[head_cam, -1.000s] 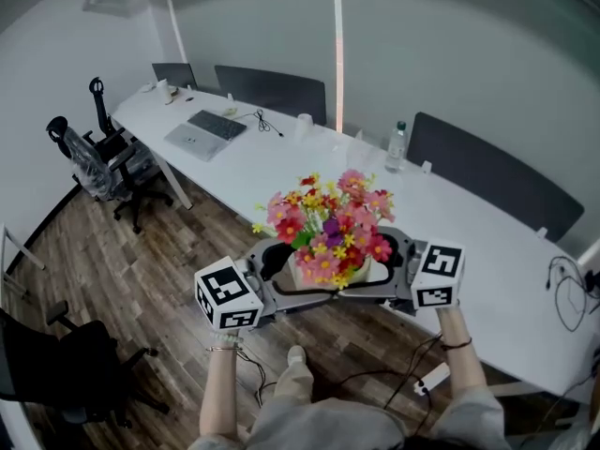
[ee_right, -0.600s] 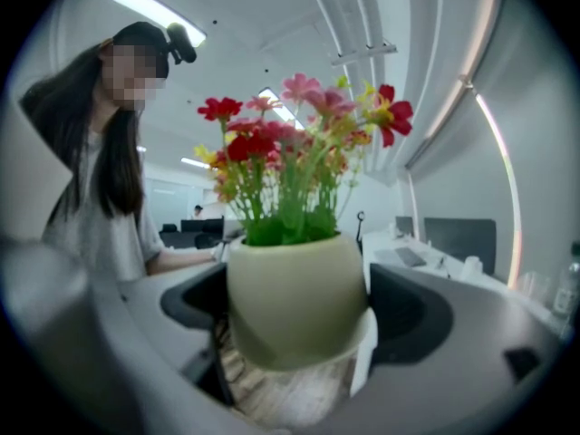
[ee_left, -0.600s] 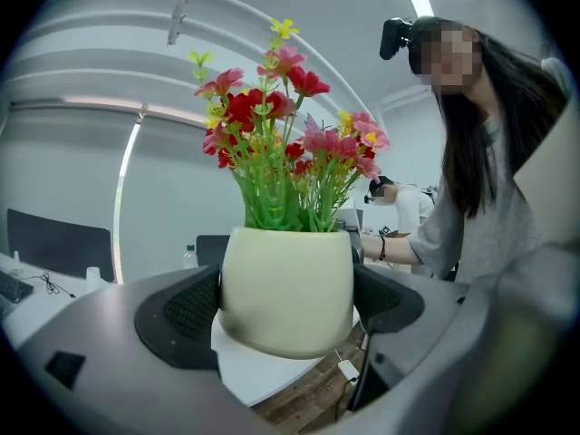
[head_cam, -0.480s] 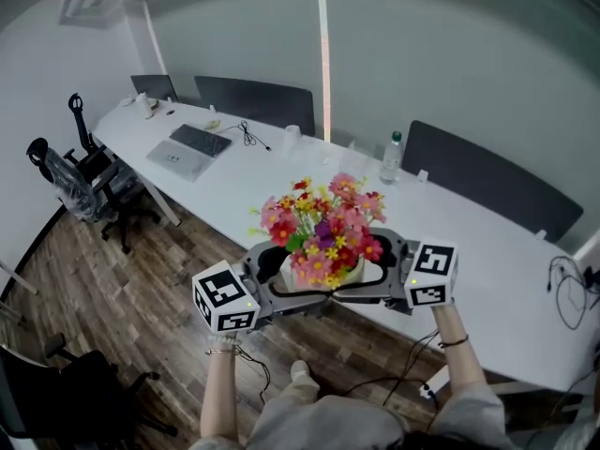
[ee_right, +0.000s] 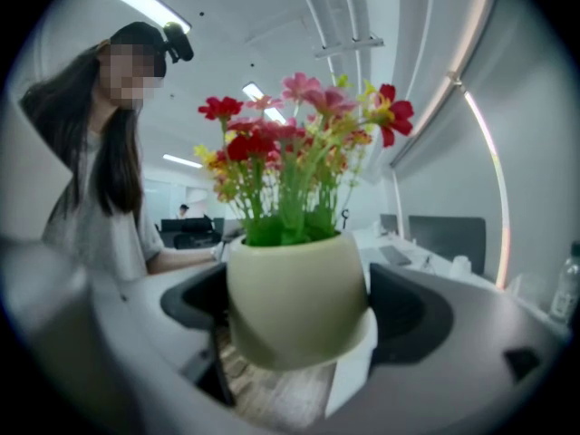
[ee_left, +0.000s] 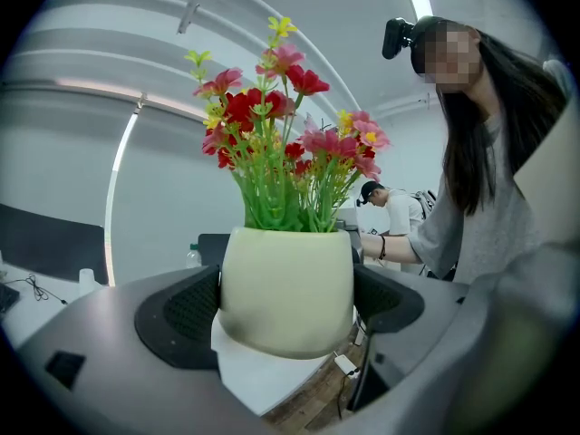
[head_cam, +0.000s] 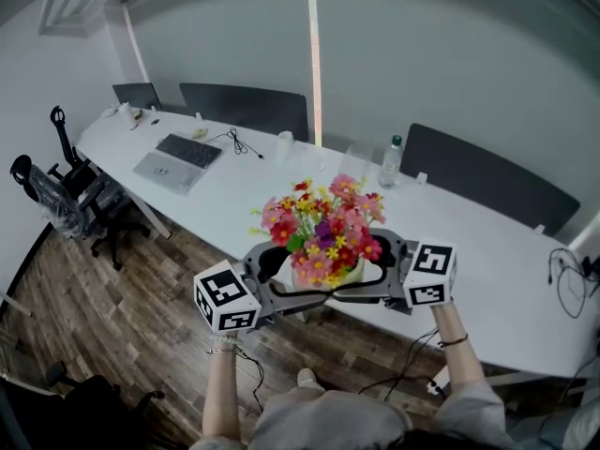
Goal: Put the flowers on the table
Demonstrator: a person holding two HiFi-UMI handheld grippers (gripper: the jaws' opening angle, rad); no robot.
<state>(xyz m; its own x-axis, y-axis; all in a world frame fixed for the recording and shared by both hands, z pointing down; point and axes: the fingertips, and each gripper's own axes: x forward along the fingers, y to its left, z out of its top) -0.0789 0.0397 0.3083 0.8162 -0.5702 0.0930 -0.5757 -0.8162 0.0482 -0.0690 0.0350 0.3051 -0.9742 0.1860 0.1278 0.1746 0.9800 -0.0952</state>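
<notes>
A cream pot point(head_cam: 325, 274) of red, pink and yellow flowers point(head_cam: 323, 223) hangs in the air over the near edge of the long white table point(head_cam: 497, 279). My left gripper point(head_cam: 292, 281) is shut on the pot from the left, and my right gripper point(head_cam: 371, 270) is shut on it from the right. In the left gripper view the pot point(ee_left: 286, 288) fills the gap of the left gripper point(ee_left: 286, 308), both pads pressed on its sides. The right gripper view shows the same pot point(ee_right: 297, 297) squeezed in the right gripper point(ee_right: 299, 308). Below it I see table edge and wood floor.
On the table lie a laptop point(head_cam: 173, 161), a cable point(head_cam: 239, 142), a cup point(head_cam: 284, 142) and a water bottle point(head_cam: 390, 161). Dark chairs point(head_cam: 487, 184) stand behind it, office chairs point(head_cam: 61, 195) at the left. More cables point(head_cam: 565, 284) lie far right. Another person point(ee_left: 399, 217) stands behind.
The table and laptop have slid left and down in the head view as I moved along the table. Both grippers still hold the pot at the same height.
</notes>
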